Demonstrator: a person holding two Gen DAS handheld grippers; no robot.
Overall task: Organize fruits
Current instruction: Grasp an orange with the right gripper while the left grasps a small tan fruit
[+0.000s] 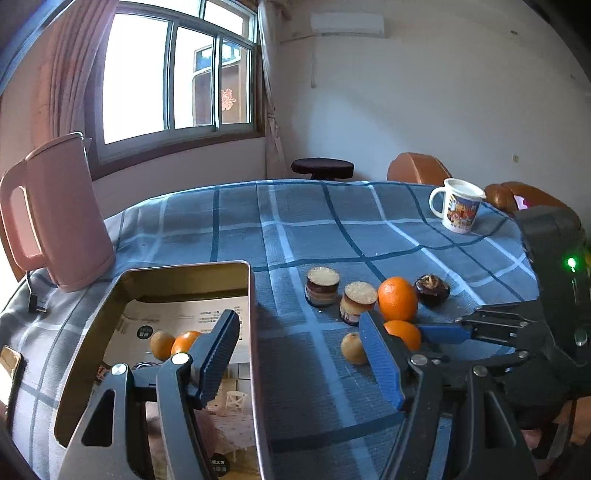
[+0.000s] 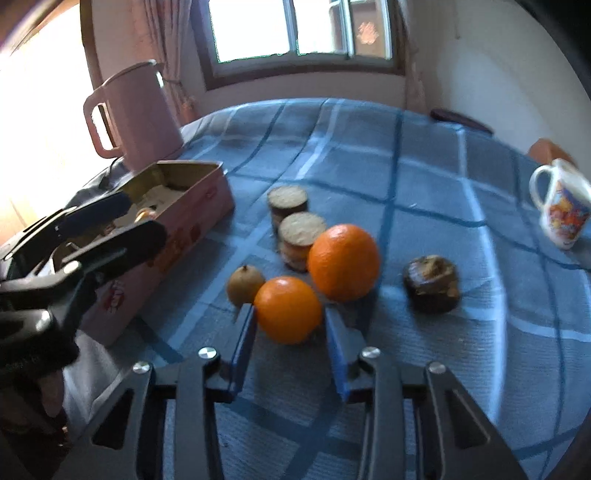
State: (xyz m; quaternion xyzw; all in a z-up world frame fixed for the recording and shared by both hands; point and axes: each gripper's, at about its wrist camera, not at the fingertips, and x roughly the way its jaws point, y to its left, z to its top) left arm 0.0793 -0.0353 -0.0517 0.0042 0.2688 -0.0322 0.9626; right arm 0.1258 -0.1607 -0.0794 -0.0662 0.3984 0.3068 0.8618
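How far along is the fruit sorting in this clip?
Partly done. Done: an orange and a small tan fruit lie in the tin box. In hand: the right hand-held gripper is open around the nearer orange, not yet closed. Left: the larger orange, a tan fruit and a dark fruit. The left hand-held gripper is open.

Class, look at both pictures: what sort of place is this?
Probably a home dining or living room: a table under a blue checked cloth, a pink kettle, a curtained window and a wall air conditioner.
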